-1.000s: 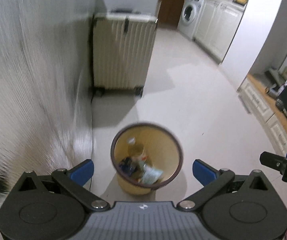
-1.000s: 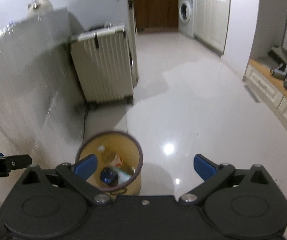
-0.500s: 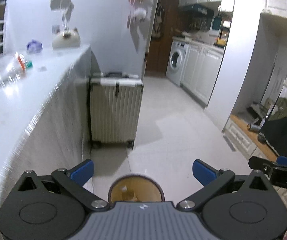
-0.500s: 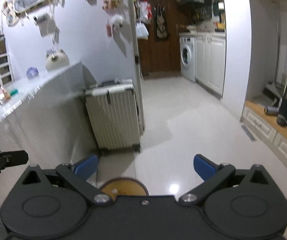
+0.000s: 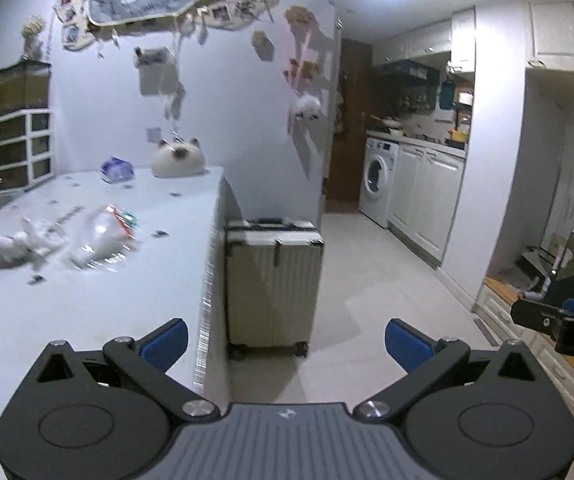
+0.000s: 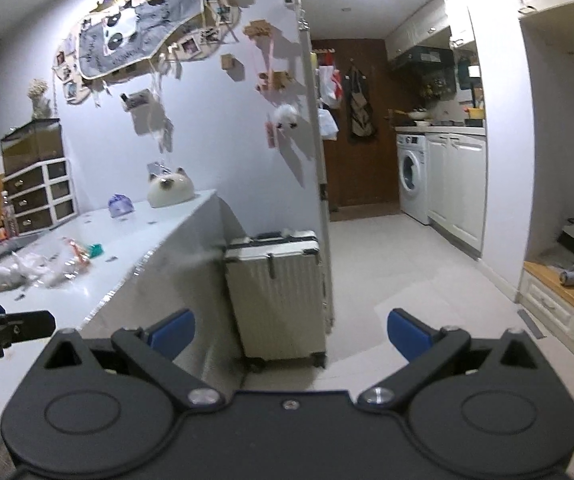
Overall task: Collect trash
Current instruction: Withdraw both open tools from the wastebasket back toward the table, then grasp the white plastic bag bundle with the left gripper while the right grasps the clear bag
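On the white counter [image 5: 87, 300] lie a crumpled white tissue [image 5: 1, 246] and clear plastic wrapping [image 5: 99, 240] with a red and green packet; the same tissue [image 6: 7, 274] and wrapping [image 6: 69, 260] show in the right wrist view. Small dark scraps are scattered over the counter. My left gripper [image 5: 285, 344] is open and empty, held over the counter's right edge. Open and empty as well, my right gripper [image 6: 291, 334] hangs beside the counter [image 6: 127, 252]. The bin is out of view.
A cream ribbed suitcase [image 5: 273, 288] stands on the floor against the counter's end. A cat-shaped ornament [image 5: 179, 160] and a blue-white pack [image 5: 117, 170] sit at the counter's far end. A washing machine [image 5: 377, 182] and white cabinets line the right wall.
Both grippers have risen and tilted up from above the bin; the bin has dropped out of view and the countertop with its trash has come into sight.
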